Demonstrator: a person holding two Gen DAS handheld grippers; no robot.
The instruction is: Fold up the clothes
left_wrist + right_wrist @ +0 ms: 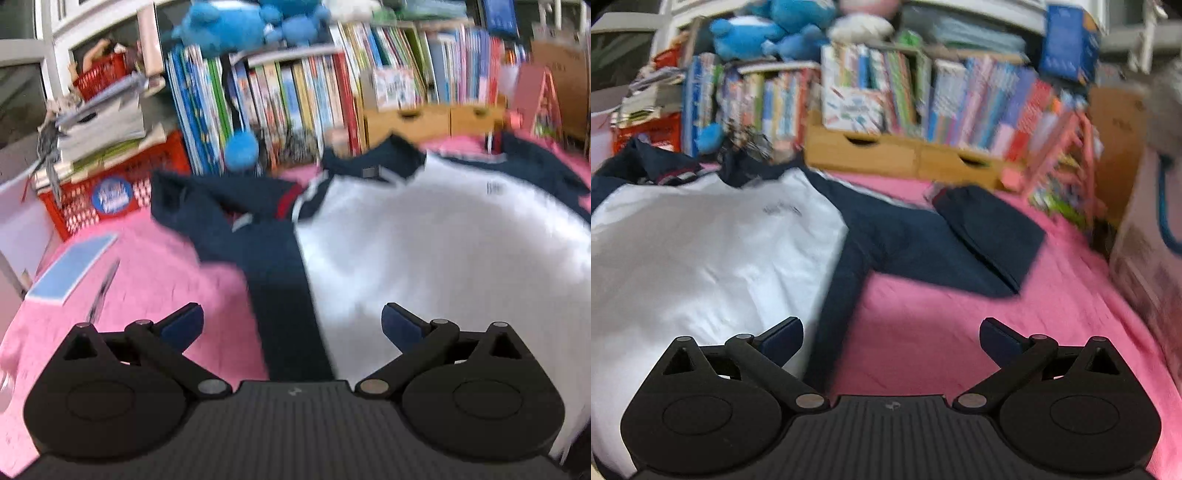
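A white jacket with navy sleeves and collar point(424, 251) lies spread on the pink blanket point(155, 273). In the left wrist view my left gripper point(291, 325) is open and empty above the jacket's left navy side panel point(284, 295). In the right wrist view the jacket point(701, 251) fills the left. Its right navy sleeve point(960, 236) stretches out to the right with the cuff folded back. My right gripper point(892, 338) is open and empty above the jacket's right edge and the blanket point(923, 325).
A shelf of books point(332, 92) and wooden drawers point(905, 155) run along the back. A red crate point(110, 192), a blue booklet point(74, 269) and a pen point(103, 291) lie at the left. A cardboard box point(1145, 251) stands at the right. Blue plush toys point(251, 22) sit on top.
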